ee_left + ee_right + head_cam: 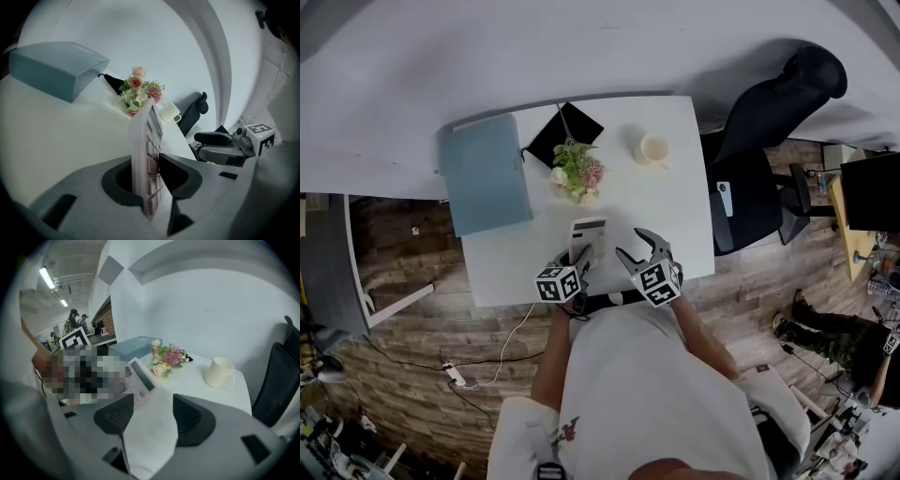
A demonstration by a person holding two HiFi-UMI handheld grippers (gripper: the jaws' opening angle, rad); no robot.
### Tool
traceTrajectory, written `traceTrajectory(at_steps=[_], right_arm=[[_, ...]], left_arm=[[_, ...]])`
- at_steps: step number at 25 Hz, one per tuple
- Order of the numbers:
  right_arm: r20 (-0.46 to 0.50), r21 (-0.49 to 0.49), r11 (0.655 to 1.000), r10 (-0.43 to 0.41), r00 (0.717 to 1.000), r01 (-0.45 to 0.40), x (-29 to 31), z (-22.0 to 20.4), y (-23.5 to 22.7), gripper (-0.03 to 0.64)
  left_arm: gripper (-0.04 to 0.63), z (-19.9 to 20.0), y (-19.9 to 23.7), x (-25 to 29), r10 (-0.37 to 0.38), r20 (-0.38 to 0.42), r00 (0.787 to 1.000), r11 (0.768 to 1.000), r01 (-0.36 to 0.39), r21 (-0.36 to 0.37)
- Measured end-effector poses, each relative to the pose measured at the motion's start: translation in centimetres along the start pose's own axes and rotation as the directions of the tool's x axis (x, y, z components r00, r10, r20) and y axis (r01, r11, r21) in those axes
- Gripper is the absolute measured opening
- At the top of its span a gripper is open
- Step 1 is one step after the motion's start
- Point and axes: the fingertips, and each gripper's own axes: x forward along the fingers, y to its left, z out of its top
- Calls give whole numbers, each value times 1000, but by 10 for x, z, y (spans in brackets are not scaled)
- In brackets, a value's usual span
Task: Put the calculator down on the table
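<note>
The white calculator (588, 234) is near the front of the white table (675, 197), display end pointing away from me. My left gripper (584, 258) has the near end between its jaws. In the left gripper view the calculator (149, 154) stands edge-on between the pads (180, 171), leaning on the right pad with slack on the other side, so the left gripper (150, 161) is open round it. My right gripper (642, 246) hovers just right of it, open and empty. In the right gripper view the right gripper (152, 408) sees the calculator (139, 377) off to its left.
A blue box (485, 173) lies at the table's left. A small flower bunch (577, 173) and a black notebook (565, 131) are at the back middle, a cream mug (654, 150) at the back right. A black office chair (759, 159) stands beside the table's right edge.
</note>
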Motion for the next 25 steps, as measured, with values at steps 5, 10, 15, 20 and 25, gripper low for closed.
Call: traceTrajectory(at_steps=[5,10,15,20,25], right_arm=[[-5,-5,1000,0,1000,0,0,-1,0,262],[-12,-4,1000,0,1000,0,1,-2,1,261],[-14,-9,1000,-4,1000,4,0,-3,2,258],[-20,-11,1000,-4,1000,3,1,-5,2,258],[-20,-19,1000,-2,1000,1,1,-3,5,256]], left_arm=[[138,1,3,2,31,-6,999,998,-31,58],[172,1,8,2,63,-5,998,994,-62,89],[197,2,13,1,90,-3,996,991,-90,104],[230,3,17,3,122,-3,992,980,-120,157],[259,5,24,1,143,5,990,974,-142,175]])
